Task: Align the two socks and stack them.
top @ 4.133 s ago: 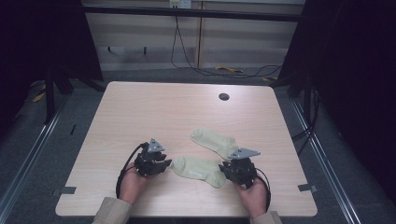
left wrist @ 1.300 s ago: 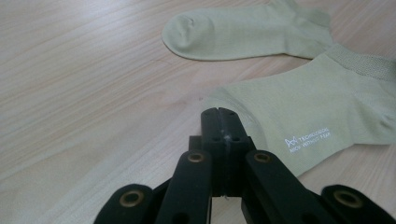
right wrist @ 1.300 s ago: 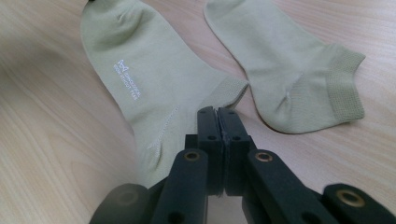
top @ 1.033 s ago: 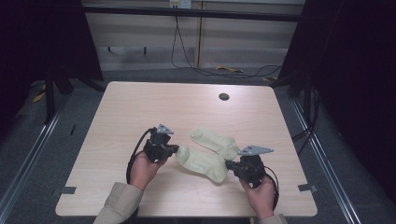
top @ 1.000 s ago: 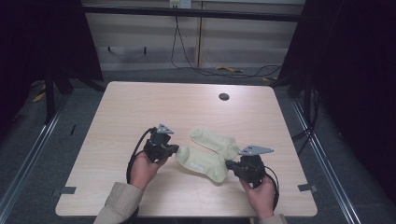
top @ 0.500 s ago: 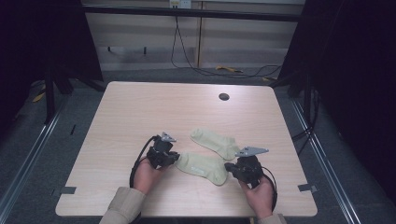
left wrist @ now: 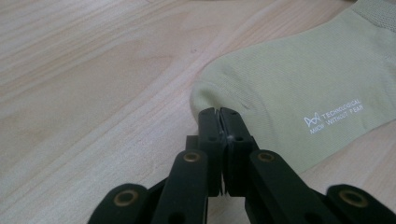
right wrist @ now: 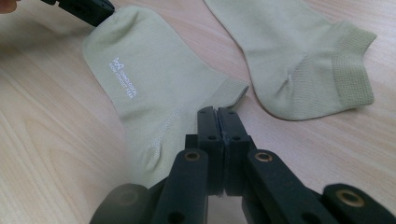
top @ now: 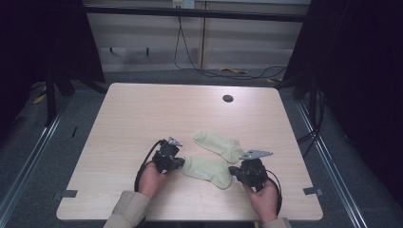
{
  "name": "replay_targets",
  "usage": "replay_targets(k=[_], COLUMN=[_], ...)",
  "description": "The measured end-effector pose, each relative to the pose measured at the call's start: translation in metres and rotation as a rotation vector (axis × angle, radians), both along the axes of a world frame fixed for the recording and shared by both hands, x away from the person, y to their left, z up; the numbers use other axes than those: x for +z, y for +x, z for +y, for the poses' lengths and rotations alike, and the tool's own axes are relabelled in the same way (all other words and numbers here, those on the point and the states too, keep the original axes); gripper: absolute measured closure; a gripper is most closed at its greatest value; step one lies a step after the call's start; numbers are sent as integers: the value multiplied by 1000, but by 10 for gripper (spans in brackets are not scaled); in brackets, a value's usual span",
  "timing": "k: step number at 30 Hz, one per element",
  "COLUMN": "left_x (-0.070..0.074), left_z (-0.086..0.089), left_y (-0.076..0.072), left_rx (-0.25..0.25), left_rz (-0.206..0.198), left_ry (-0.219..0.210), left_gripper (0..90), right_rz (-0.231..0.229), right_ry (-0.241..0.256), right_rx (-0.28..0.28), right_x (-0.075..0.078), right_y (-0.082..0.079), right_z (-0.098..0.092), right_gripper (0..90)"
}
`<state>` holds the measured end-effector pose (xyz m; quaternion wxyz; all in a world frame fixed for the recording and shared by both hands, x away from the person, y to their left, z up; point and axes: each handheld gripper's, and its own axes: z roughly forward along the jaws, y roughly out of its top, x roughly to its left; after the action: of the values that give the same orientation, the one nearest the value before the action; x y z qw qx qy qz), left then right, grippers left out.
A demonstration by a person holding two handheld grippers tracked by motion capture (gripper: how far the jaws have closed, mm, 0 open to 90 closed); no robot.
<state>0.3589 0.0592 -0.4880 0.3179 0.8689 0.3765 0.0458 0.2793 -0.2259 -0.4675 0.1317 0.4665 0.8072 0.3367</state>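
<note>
**Two tools pinch one sock by its ends**

On the pale wooden tabletop lie two light yellow-green ankle socks. The nearer sock, with small white lettering printed on it, lies close to the person's edge, its long axis running roughly left to right between the two hands. The farther sock lies just beyond it, toward the middle of the tabletop, slanted and untouched; the two look very close at one corner, though whether they touch cannot be told.

The left tool has its jaws pressed together at the rounded toe end of the nearer sock; a small pucker in the knit suggests it has cloth clamped. The right tool is likewise drawn together at the cuff end, beside the ribbed band, seemingly on the edge of the fabric.

So the nearer sock spans the gap between the tools, toe toward the left hand, cuff toward the right hand. The next move probably turns on this: lifted level, the nearer sock could be carried forward and slightly right, over the farther sock.
</note>
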Motion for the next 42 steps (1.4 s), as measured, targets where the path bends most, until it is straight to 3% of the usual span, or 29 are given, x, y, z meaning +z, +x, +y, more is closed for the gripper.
replay_targets(k=[1, 4, 13, 18, 23, 28, 42], left_x=[1, 9, 41, 49, 52, 53, 47], left_z=[0, 6, 10, 1, -7, -14, -33], left_y=[0, 2, 12, 23, 32, 43, 70], left_rx=[1, 37, 42, 34, 40, 51, 65], left_rz=[-3, 17, -36, -53, -71, -78, -80], left_ry=[-6, -103, -157, -152, -161, -160, -138], left_gripper=[891, 891, 893, 893, 893, 893, 892], right_rz=[-1, -5, -42, -60, -83, -91, -78], right_ry=[1, 8, 34, 65, 34, 50, 86], right_rx=[0, 4, 4, -19, -13, -33, -69], right_x=[0, 1, 13, 19, 25, 28, 20], right_y=[0, 0, -1, 4, 12, 23, 47], right_z=[0, -1, -4, -14, -20, -29, -44], right_gripper=[887, 887, 887, 887, 887, 887, 887])
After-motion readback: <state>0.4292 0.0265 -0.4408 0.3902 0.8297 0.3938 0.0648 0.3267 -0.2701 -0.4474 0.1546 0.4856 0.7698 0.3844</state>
